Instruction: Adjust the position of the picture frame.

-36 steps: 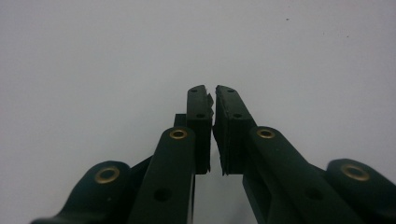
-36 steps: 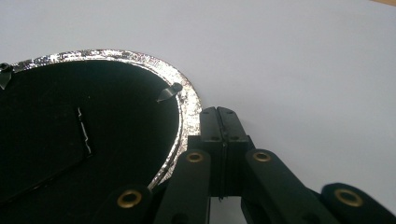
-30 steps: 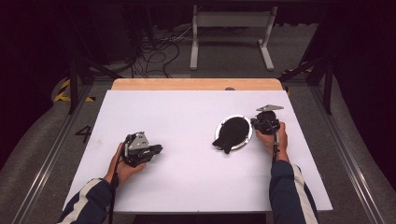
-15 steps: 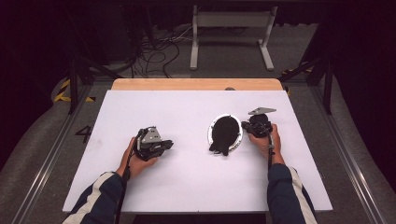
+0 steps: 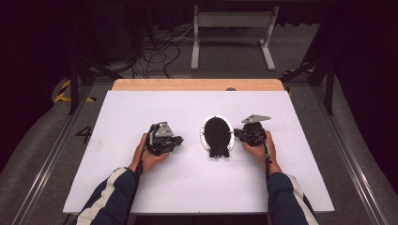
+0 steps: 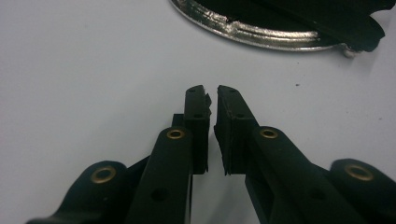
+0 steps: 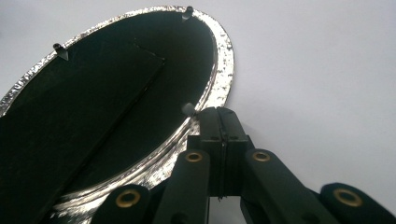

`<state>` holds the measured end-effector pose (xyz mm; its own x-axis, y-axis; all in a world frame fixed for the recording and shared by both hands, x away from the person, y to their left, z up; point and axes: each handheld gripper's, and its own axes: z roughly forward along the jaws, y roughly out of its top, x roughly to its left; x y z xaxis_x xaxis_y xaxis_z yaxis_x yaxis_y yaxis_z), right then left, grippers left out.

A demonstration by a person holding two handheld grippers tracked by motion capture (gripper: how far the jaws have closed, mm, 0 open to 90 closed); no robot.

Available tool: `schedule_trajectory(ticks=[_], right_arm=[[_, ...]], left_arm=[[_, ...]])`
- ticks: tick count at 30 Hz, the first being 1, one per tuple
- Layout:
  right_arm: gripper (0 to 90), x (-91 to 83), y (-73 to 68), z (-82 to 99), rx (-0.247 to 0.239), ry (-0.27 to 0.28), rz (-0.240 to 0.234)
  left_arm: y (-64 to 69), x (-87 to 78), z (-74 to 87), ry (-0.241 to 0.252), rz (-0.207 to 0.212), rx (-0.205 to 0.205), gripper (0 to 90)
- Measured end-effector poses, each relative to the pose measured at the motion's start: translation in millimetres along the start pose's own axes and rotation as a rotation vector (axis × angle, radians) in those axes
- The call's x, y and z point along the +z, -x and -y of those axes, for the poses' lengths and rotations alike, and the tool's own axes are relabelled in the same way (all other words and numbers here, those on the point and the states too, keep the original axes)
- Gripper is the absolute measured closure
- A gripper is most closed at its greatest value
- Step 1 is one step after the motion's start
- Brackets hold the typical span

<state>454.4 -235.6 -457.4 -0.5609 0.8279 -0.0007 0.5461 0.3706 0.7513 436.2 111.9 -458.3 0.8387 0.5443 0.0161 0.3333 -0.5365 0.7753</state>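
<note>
Oval silver-rimmed picture frame (image 5: 217, 135) lies back-up mid-bench (image 5: 141, 108) between both hands, right tool (image 5: 238, 134) pressed together with tips against its rim, nothing seen clamped, left tool (image 5: 180, 139) near the frame's other side, tips barely apart, empty.

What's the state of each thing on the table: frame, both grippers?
Frame: oval, lying face down on the table, black back up, stand folded flat, silver rim showing.
Left gripper: nearly shut, a narrow gap between the pads, nothing in it, short of the frame's rim.
Right gripper: shut, tips at the frame's rim; whether they pinch the rim I cannot tell.
</note>
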Motion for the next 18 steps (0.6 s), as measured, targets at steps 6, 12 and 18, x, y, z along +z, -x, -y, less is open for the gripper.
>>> schedule_trajectory(ticks=[6,12,18], right_arm=[[90.0,-4.2,-17.9,6.1,-0.006,0.011,-0.032],[90.0,-12.3,-36.8,11.5,-0.036,-0.007,-0.062],[90.0,-23.1,-54.0,23.6,-0.067,0.007,-0.101]], left_arm=[[6.9,8.2,-4.2,-0.022,0.007,0.0,81.9],[11.9,7.7,-6.8,-0.029,0.007,0.014,82.0],[16.3,9.0,-7.2,-0.035,0.023,0.006,82.4]])
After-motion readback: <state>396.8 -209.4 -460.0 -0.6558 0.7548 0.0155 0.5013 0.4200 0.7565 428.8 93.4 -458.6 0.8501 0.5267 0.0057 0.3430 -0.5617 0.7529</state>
